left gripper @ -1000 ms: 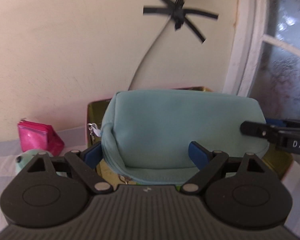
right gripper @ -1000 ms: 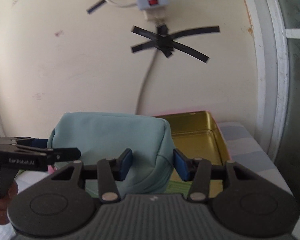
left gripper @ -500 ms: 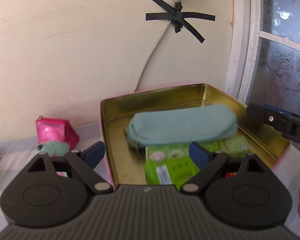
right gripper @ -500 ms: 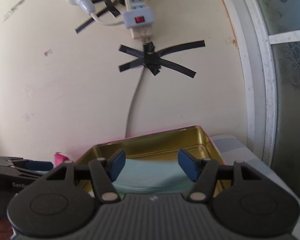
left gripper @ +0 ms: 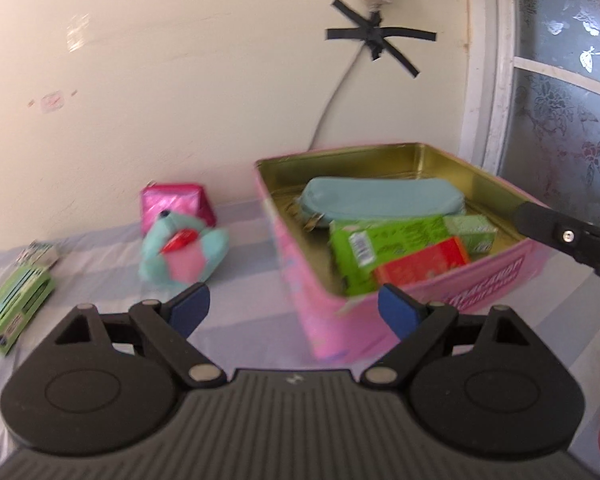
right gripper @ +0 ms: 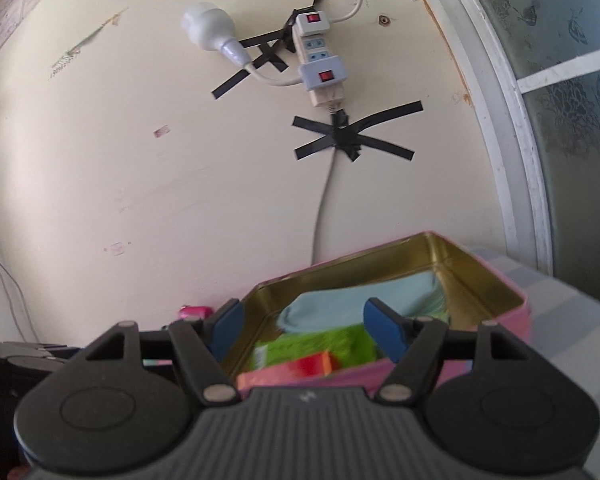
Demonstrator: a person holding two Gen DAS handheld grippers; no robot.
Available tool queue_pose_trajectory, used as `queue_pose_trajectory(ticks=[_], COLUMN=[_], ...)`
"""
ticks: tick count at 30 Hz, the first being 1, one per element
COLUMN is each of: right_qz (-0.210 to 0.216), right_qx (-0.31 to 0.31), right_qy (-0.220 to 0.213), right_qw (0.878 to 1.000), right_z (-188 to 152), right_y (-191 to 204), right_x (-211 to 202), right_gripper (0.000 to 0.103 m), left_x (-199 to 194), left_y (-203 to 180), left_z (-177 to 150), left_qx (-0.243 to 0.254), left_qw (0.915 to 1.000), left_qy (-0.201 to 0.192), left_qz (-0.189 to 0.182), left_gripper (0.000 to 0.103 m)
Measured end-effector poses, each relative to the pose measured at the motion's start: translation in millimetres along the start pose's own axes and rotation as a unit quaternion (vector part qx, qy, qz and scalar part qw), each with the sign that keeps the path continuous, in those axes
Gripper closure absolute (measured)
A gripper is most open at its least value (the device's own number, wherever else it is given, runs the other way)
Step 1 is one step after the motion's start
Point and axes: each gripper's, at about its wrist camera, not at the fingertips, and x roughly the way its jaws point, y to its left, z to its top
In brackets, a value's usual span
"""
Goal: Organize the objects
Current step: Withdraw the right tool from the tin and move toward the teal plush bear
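Both pairs of jaws stand wide apart and hold nothing: our left gripper (left gripper: 294,309) hangs above the bench (left gripper: 244,320), and our right gripper (right gripper: 303,330) hangs over the near wall of the pink tin (left gripper: 332,320).

Going left to right, a green packet (left gripper: 14,312) lies at the far left of the striped cloth. Next comes a teal and pink plush toy (left gripper: 184,250), with a shiny pink pouch (left gripper: 176,202) touching it from behind, against the wall. Right of them stands the tin, already holding a pale blue pencil case (left gripper: 380,200) along its back, green boxes (left gripper: 388,240) in front of that, and a red box (left gripper: 424,262) nearest us.

We judge the plush toy the likeliest next pick. It looks light and soft, so it should squash under the pads; we would take it across the thick middle of its body, not by a floppy edge.

Our left gripper looks forward and slightly down over the cloth. Our right one is tilted more toward the wall.
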Motion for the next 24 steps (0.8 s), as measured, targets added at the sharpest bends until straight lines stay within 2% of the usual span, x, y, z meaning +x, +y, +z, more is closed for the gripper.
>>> queue_pose_trajectory(ticks=[4,11,21,24], right_qz=[0.005,0.018,0.063,0.076], right_qx=[0.014,0.014,-0.039,-0.054], right_qy=[0.013,0.059,0.112,0.132], right_qw=[1.0,0.998,0.991,0.987], right_z=[-13.5,-35.8,-57.9,-69.2], right_y=[11.7,36.1,87.0,100.9], right_x=[-4.0,6.0,24.8,34.1], right_gripper=[0.033,0.033,0.032,0.032], left_x=[-3.8,-5.1,-2.7,-3.9], left_y=[18.2,54.1,113.5,131.8], left_z=[-15.9,-42.9,-74.2,-81.1], left_qx=[-0.018,-0.038,-0.065,-0.086], left_qw=[0.9996,0.9971,0.9877,0.9837], left_qy=[0.013,0.031,0.051,0.053], left_qz=[0.015,0.058,0.133,0.148], left_gripper=[0.01,0.01,0.01,0.01])
